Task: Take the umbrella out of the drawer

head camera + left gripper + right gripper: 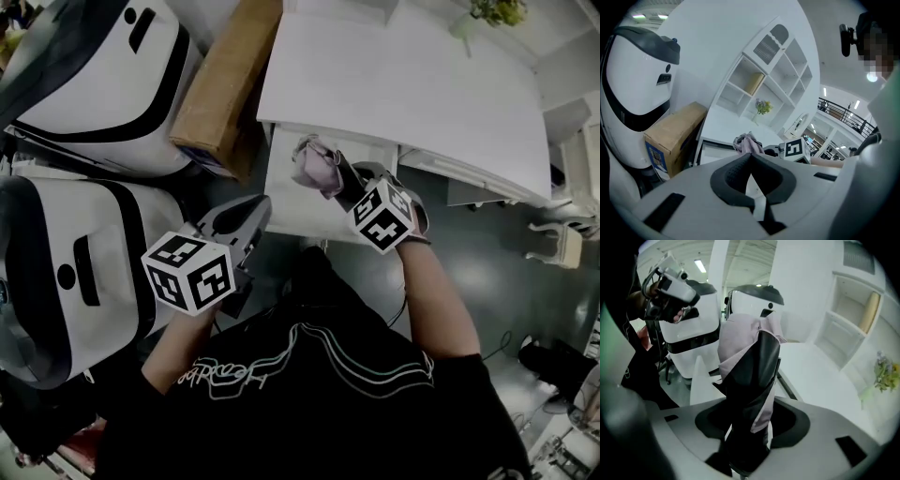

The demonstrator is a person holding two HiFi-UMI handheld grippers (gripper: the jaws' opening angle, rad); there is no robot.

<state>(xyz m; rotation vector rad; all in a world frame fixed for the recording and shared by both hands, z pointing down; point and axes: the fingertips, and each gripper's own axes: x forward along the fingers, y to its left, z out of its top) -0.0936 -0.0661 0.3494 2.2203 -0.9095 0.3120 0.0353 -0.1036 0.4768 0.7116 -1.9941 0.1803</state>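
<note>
Right gripper view: right gripper (747,427) jaws clamped on the folded pink-and-black umbrella (750,376), which sticks up between them. Head view only shows where it is: umbrella (315,167) over the open white drawer (286,202), at the desk (403,84) edge. Left gripper view: left gripper (750,158) jaws together, nothing in them; it sits apart, near the drawer's front. Cardboard box (225,84) leans beside the desk, white-and-black machines (103,75) to the left, small plant (497,11) at the desk's far edge.

The person (314,286) is wearing a black short-sleeve tee (375,408) w/ thin white & green wavy lines and script lettering. The left gripper (253,208) and right gripper (339,180) are showing grey bodies w/ black-&-white marker cubes (190,272).
</note>
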